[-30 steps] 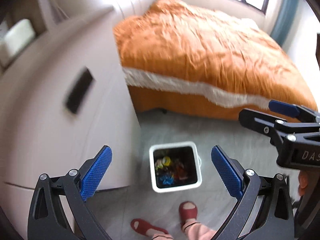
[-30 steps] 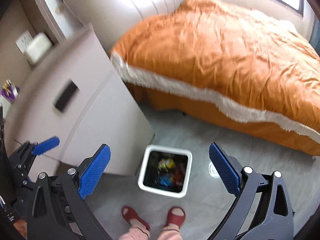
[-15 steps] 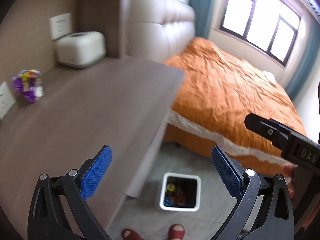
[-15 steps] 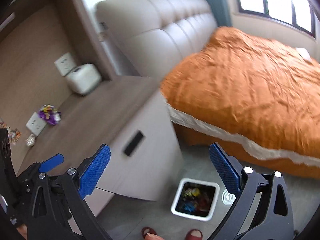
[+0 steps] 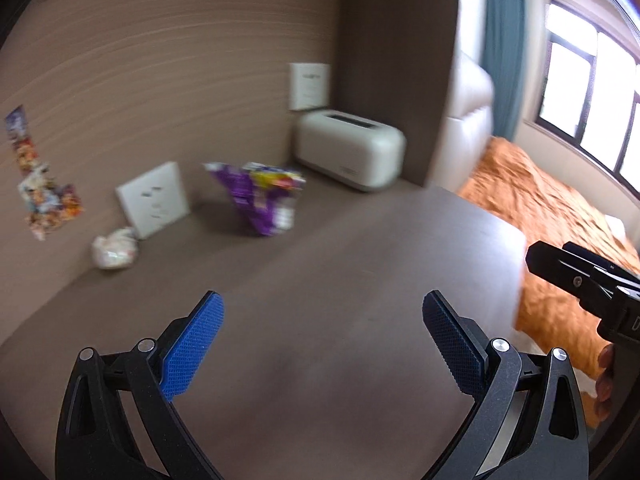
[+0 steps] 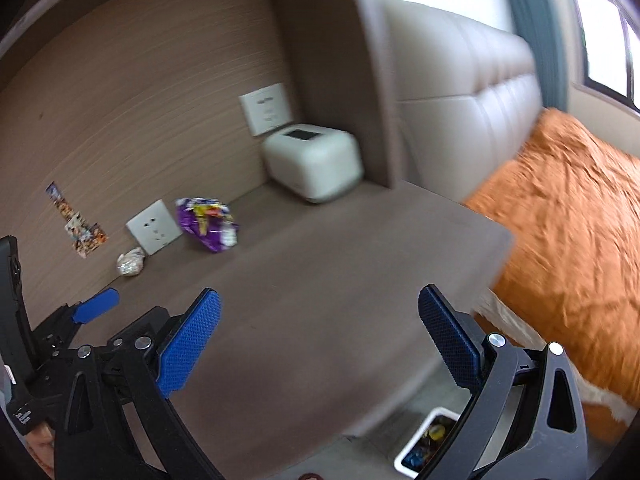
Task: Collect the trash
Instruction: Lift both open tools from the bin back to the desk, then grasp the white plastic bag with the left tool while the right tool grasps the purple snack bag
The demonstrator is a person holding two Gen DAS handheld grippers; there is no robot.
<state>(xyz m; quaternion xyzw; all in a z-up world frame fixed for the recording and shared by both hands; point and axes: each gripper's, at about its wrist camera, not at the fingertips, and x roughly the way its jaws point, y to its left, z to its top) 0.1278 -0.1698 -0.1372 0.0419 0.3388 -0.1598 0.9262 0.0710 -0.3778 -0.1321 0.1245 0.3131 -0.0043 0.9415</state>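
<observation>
We judge ourselves to be between pickups, lining up on the next piece of trash on the worktop [image 5: 360, 280]. Our left hand-held gripper [image 5: 322, 346] has its blue pads spread wide with nothing between them, and our right hand-held gripper [image 6: 320, 344] is equally wide apart and empty, so neither carries anything. The purple snack wrapper [image 5: 262, 200] lies ahead of the left one and a little to its left, well apart from the pads, near the back wall between the wall socket [image 5: 154, 200] and the white tissue box [image 5: 350, 154]. A crumpled white wad [image 5: 114, 248] sits just beside the socket, further left. The white bin [image 6: 426, 444] shows on the floor below the worktop edge in the right view. Next we would reach forward, straddle the wrapper, and close on its crinkled body.
</observation>
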